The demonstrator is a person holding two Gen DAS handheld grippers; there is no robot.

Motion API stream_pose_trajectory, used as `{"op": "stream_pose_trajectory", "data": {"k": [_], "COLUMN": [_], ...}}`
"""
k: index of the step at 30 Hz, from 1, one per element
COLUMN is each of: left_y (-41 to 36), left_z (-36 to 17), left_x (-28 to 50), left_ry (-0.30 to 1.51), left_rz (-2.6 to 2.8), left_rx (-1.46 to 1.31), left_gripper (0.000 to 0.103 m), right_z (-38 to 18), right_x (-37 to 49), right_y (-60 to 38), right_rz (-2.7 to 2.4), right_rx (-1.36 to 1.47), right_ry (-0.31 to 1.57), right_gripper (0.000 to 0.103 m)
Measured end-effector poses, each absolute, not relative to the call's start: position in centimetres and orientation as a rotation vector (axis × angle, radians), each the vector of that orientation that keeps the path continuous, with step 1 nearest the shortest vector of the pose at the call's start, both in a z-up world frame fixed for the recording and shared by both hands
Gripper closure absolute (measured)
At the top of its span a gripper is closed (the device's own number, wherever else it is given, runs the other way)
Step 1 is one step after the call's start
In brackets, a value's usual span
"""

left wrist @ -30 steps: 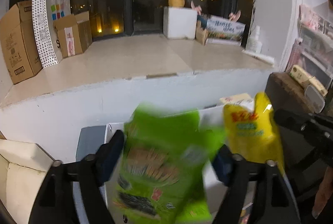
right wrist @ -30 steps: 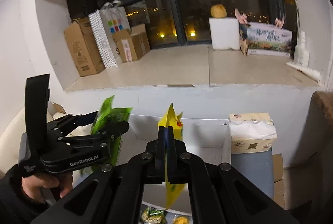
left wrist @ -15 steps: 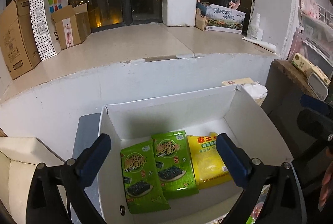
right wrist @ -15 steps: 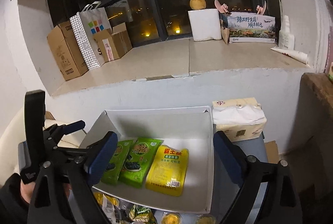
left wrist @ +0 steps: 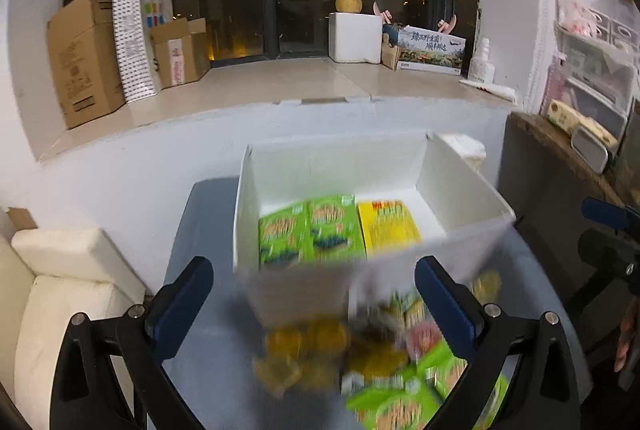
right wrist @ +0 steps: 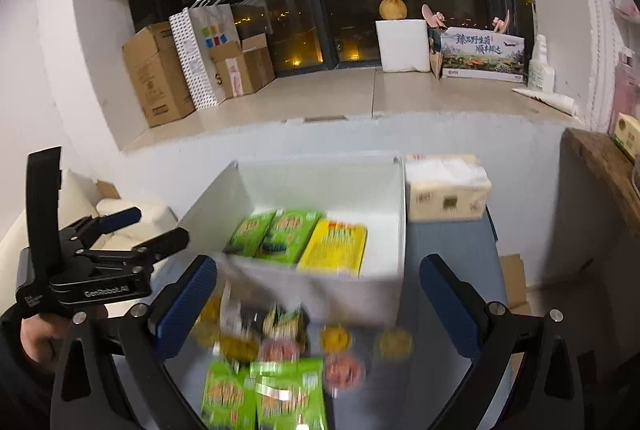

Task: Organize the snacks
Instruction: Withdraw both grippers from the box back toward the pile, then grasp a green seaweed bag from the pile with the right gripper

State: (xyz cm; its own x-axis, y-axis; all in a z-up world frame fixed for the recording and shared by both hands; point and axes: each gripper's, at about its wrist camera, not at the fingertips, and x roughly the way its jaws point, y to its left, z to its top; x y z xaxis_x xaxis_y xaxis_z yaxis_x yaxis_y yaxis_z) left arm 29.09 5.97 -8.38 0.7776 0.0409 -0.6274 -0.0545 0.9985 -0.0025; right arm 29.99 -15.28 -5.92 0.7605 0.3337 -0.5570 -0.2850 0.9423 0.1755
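A white open box [left wrist: 460, 190] stands on a grey table [left wrist: 200, 222]. Inside it lie two green seaweed packs [left wrist: 312, 230] and a yellow pack [left wrist: 386, 226] side by side. In front of the box is a blurred heap of loose snacks [left wrist: 360, 350]. My left gripper [left wrist: 314, 272] is open and empty above the box's near wall. In the right wrist view the same box [right wrist: 320, 182], green packs [right wrist: 276, 234] and yellow pack [right wrist: 334, 246] show. My right gripper [right wrist: 318, 270] has its jaws opening with nothing between them. More green packs [right wrist: 264, 394] lie below it.
A tissue pack [right wrist: 444, 194] sits right of the box. A cream cushion [left wrist: 60, 270] lies left of the table. Behind runs a window ledge [left wrist: 280, 78] with cardboard boxes [left wrist: 80, 58] and a white foam box [left wrist: 354, 38]. A brown shelf [left wrist: 560, 150] stands on the right.
The green pack and the yellow pack have left the grippers and now lie in the box. Both grippers opened wide and drew back, bringing the loose snacks into view.
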Motion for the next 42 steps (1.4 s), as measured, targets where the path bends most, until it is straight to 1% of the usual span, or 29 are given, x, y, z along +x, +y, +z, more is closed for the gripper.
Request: {"op": "stream_pose_trajectory", "data": {"k": [3,5,8,11,18,27,29,30,31,32,35,42], "left_y": [5.3,4.7,4.2,4.0,4.8,5.6,5.6,5.6,5.5,5.4,5.0,3.1], "left_z": [-9.2,-9.8,-10.5,-10.8,-12.3,-14.2,-14.5,-14.6,-14.8,-14.9,-15.2,-15.7], "left_x": [25.7,23.2,20.5,18.2,15.8,15.1,15.2,15.2,15.3,15.4,15.8,17.0], "left_ry": [0.681,0.689,0.701,0.702,0.737,0.787,0.794,0.797,0.801,0.804,0.814,0.838], "left_rz": [0.037,0.043,0.042,0.055,0.069,0.083,0.083,0.084,0.082,0.082,0.071,0.054], "left_rx": [-0.031,-0.04,-0.056,-0.065,-0.102,-0.128,-0.129,-0.128,-0.128,-0.129,-0.134,-0.11], "left_gripper": [0.0,0.0,0.0,0.0,0.0,0.0,0.0,0.0,0.0,0.0,0.0,0.0], "right_z": [-7.3,-8.3,-10.3,-12.0,-16.9,-21.7,-22.4,-22.5,-22.5,-22.4,-22.2,-20.1], "right_x": [27.1,25.3,23.7,22.8,23.9,27.8,28.2,28.3,28.3,28.2,27.6,24.8], "right_y": [-15.8,-15.4,-14.1,-13.5,-12.0,-10.6,-10.6,-10.8,-11.0,-11.1,-11.4,-12.0], "right_rz": [0.367,0.382,0.371,0.351,0.368,0.328,0.356,0.36,0.359,0.362,0.394,0.384], "right_rx": [0.111,0.074,-0.02,-0.045,-0.063,-0.096,-0.076,-0.054,-0.046,-0.046,-0.022,-0.049], "right_ry": [0.615,0.593,0.657,0.696,0.817,0.938,0.964,0.964,0.963,0.965,0.963,0.886], "right_gripper": [0.0,0.0,0.0,0.0,0.0,0.0,0.011,0.017,0.03,0.032,0.034,0.034]}}
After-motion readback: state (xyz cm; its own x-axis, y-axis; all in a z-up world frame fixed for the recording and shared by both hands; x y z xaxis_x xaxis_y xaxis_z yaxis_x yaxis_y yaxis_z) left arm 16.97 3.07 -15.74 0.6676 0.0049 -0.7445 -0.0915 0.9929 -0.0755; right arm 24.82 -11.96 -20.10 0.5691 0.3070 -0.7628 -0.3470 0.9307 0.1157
